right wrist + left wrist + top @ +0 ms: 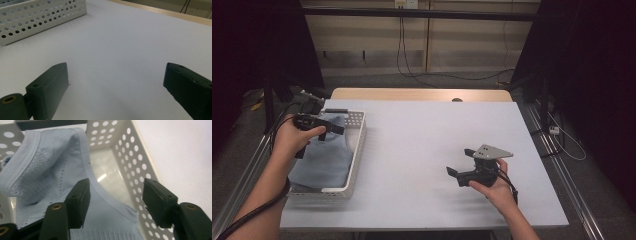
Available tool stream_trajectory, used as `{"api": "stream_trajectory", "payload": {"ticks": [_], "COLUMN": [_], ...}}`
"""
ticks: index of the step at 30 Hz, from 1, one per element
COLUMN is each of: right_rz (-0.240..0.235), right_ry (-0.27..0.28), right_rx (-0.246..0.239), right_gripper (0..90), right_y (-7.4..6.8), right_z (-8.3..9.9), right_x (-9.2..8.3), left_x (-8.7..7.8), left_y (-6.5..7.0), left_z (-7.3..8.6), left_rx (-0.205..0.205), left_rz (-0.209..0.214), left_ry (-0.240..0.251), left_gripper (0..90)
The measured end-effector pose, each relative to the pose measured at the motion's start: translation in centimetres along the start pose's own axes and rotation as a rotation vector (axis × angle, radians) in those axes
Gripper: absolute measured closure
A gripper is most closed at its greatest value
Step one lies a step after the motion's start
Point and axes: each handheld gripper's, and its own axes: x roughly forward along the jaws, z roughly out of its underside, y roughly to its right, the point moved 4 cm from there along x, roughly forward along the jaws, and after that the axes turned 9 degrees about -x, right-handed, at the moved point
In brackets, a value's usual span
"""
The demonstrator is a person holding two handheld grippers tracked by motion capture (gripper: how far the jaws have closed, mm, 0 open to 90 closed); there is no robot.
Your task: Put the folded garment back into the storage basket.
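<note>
High view frames are dominated by a pale blue-grey table, which is spread across the middle of the picture from the lower left to the right edge. A white perforated basket is set on the table's left side, in the left half of the frame. The basket is occupied by a light blue knitted garment, by which most of its floor is covered; a ribbed edge of the cloth is seen raised toward the upper left of the left gripper view, and a bare patch of the basket's floor is left showing beside it, toward the perforated wall.

The left gripper is held over the basket's upper part, at the left of the high view, in the person's left hand. In the left gripper view its jaws are seen parted to a middling width above the garment, with nothing pressed between the pads; the cloth lies beneath them, apart from them.

The right gripper is held in the right hand at the lower right of the high view, low over bare table. Its jaws are spread wide, and only plain tabletop is seen between them in the right gripper view, with the basket's wall at the upper left.
</note>
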Motion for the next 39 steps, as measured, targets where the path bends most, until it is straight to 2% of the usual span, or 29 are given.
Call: {"api": "stream_trajectory", "payload": {"ticks": [5,6,14,20,32,39], "right_rz": [-0.002,-0.001,0.000,-0.001,0.001,0.002], "right_ry": [-0.003,-0.001,-0.005,-0.008,-0.005,-0.006], "right_rx": [0.000,0.001,0.001,0.001,0.007,0.012], "right_gripper": [5.4,5.4,5.4,5.4,5.4,5.4], "right_y": [0.0,0.0,0.0,-0.1,0.0,0.1], "right_z": [0.0,0.1,0.1,0.1,0.1,0.2], "right_x": [0.0,0.0,0.0,0.1,-0.1,-0.1], "left_x": [0.0,0.0,0.0,-0.2,0.1,0.3], "left_y": [0.3,0.3,1.0,1.8,3.2,4.2], "left_z": [0.1,0.2,0.8,1.0,1.6,1.7], "left_rx": [-0.008,0.003,0.020,0.036,0.069,0.102], "left_rz": [0.032,0.039,0.069,0.091,0.143,0.165], "left_ry": [0.030,0.032,0.034,0.072,0.087,0.090], "left_gripper": [32.1,30.4,27.9,24.9,21.8,20.6]}}
